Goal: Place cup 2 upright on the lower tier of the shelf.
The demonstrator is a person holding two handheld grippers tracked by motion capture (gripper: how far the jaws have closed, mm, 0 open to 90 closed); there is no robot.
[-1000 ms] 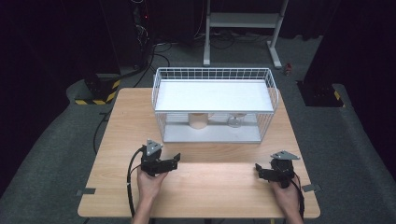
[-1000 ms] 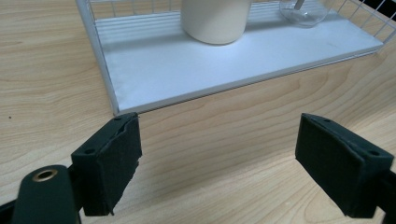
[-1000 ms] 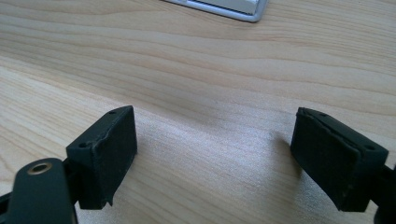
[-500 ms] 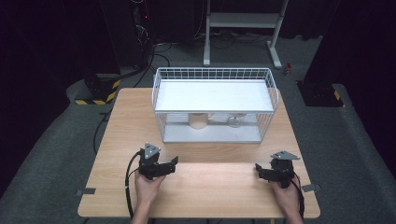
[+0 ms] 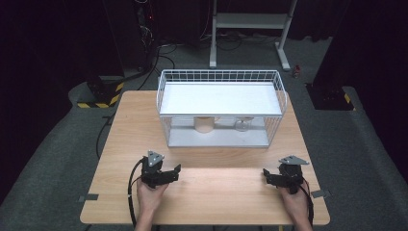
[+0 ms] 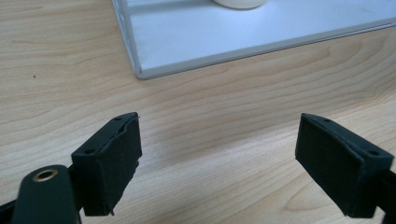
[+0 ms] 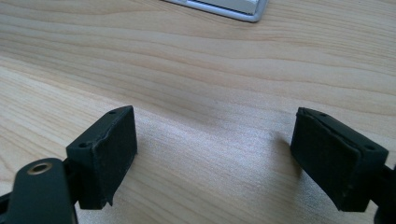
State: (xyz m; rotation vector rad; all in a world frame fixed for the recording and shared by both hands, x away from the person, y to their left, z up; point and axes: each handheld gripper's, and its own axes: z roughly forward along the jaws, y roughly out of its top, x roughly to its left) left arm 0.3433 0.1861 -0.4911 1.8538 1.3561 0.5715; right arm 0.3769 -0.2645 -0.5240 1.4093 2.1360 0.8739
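Observation:
My left gripper (image 5: 174, 172) rests low over the wooden table (image 5: 221, 192) near its front left, held in a hand. Its jaws stand open with nothing between them, and in the left gripper view (image 6: 219, 158) only bare wood lies between the pads. My right gripper (image 5: 266, 176) is at the front right, also open and empty (image 7: 215, 154). Behind them stands a white wire rack (image 5: 221, 79) with a flat white shelf on top. Under that shelf a beige cup (image 5: 204, 124) and a clear glass (image 5: 243, 125) stand on the rack's base tray (image 6: 233, 37).
The rack takes up the far middle of the table, and its base corner (image 7: 233, 9) shows in the right gripper view. Bare wood lies between the grippers and the rack. Dark floor, cables and a metal stand (image 5: 250, 29) lie beyond the table.
My left gripper has slid slightly back toward the table's front edge. The right gripper has stayed put, and both pairs of jaws are as wide as before.

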